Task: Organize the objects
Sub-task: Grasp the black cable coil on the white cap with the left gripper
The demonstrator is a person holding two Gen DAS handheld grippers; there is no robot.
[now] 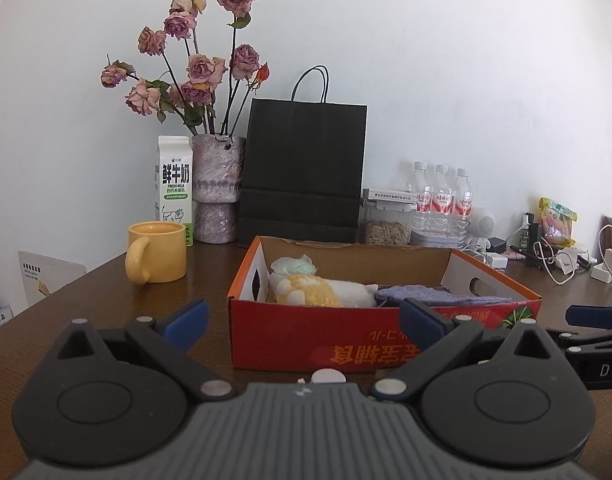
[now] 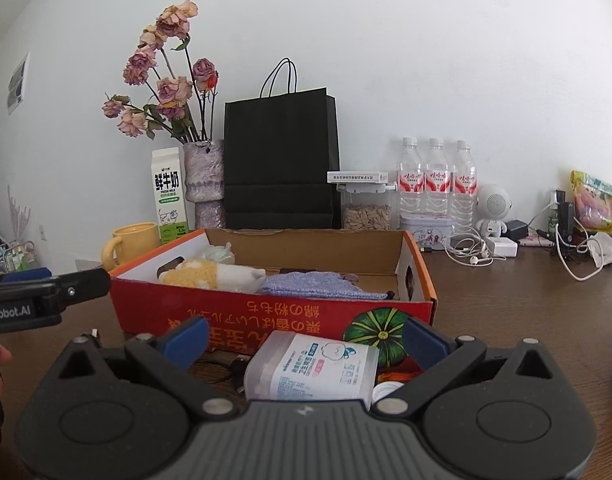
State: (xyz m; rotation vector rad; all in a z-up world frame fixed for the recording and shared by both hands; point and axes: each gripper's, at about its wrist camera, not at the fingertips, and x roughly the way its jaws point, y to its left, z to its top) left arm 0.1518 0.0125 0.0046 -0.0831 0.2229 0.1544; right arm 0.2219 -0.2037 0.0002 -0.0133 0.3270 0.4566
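- Dark wooden table (image 2: 525,300) against a white wall (image 2: 425,60); red cardboard box (image 2: 266,312) mid-table
- Left gripper (image 1: 304,324) spread, empty; right gripper (image 2: 306,340) spread around a plastic container (image 2: 311,368) lying before the box

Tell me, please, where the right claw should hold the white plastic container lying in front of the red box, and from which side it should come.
Grip the white container across its labelled body. It lies on its side between the fingers of the open right claw, its long axis running roughly left to right. Come straight forward from the near side, probably turning the claw so the fingers close on the narrower body.
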